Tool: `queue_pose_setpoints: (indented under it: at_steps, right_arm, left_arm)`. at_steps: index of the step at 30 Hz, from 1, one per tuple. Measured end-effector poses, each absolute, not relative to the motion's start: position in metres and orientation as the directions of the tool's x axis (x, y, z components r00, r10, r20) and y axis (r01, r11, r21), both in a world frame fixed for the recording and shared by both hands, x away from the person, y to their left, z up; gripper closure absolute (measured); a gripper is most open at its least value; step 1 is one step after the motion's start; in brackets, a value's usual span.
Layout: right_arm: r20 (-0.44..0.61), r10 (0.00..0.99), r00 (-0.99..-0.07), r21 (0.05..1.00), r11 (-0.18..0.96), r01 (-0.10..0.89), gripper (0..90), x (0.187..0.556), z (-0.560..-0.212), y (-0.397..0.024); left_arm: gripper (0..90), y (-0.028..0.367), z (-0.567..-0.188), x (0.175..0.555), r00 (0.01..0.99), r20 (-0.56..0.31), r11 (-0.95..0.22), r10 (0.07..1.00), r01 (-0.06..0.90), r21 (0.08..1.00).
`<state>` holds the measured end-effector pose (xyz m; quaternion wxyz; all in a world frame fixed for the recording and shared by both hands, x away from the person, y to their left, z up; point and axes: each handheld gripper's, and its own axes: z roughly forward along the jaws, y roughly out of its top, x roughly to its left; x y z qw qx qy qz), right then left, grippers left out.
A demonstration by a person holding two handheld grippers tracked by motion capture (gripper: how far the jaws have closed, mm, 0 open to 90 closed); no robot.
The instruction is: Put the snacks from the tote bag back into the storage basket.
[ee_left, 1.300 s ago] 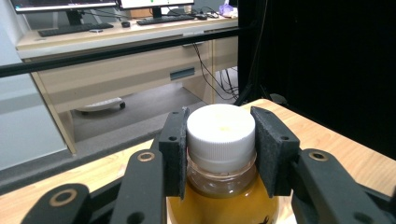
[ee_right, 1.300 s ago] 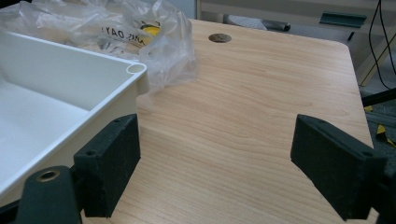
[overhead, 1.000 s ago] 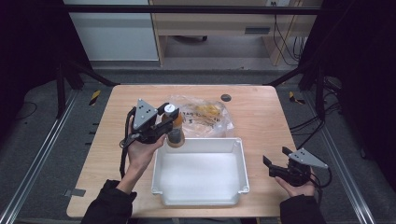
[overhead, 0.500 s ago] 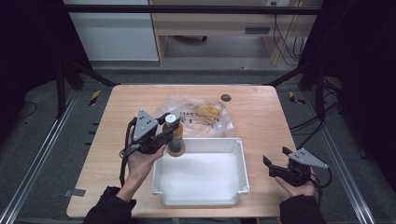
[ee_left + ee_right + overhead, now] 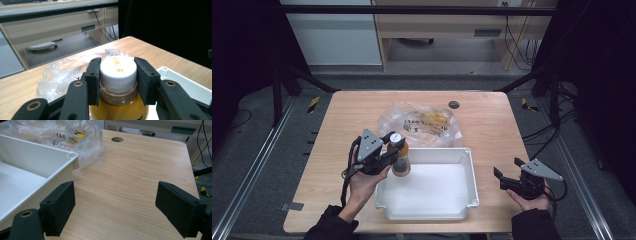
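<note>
The left gripper [image 5: 388,151] has its jaws clamped on the neck of one bottle [image 5: 400,159], a clear bottle of amber liquid with a white cap [image 5: 118,70]. In the left gripper view the two black pads [image 5: 93,77] press on either side of the cap and the shoulder just under it, so the bottle hangs upright between the jaws with its body below them. Gripping it high on the neck looks deliberate: it leaves the base free to be set down first, and keeps the jaws above the rim of the white tray [image 5: 464,200]. In the high view the bottle stands at the tray's near-left corner, over or just inside its wall, which suggests it is being lowered into the tray; whether its base touches the tray floor I cannot tell.

Beyond the jaws of the left gripper lies one crumpled clear plastic bag [image 5: 422,122] with yellow things inside, probably where the bottle belongs with the rest.

The right gripper [image 5: 507,179] rests at the table's edge in the person's hand, jaws spread wide with nothing but bare table [image 5: 130,195] between them; the tray's corner sits just beside its left jaw. It seems held in reserve.

Count: one bottle, one tray, one bag, two grippers, and one small dark round disc [image 5: 454,104] far beyond the jaws
</note>
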<state>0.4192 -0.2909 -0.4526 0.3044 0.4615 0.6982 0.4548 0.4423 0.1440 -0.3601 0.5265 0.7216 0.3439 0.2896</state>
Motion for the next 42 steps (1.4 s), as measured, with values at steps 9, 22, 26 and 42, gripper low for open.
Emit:
queue_pose_setpoints:
  at_steps: [9,22,26,42]
  right_arm:
    - [-0.014,0.921,-0.389,0.915,0.169,0.366,16.3,0.419,-0.453,-0.291]
    - [-0.015,0.921,-0.389,0.915,0.169,0.367,16.4,0.418,-0.453,-0.292]
    - [-0.013,0.921,-0.389,0.915,0.168,0.366,16.4,0.418,-0.453,-0.292]
    - [-0.014,0.922,-0.388,0.913,0.170,0.370,16.2,0.418,-0.455,-0.292]
  left_arm:
    - [58.9,0.143,-0.375,0.439,0.599,0.053,-0.233,0.799,0.227,0.946]
    - [58.9,0.141,-0.394,0.437,0.604,0.066,-0.279,0.794,0.266,0.923]
    - [58.9,0.140,-0.397,0.437,0.606,0.065,-0.288,0.793,0.279,0.916]
    - [58.2,0.137,-0.402,0.434,0.598,0.053,-0.261,0.800,0.267,0.927]
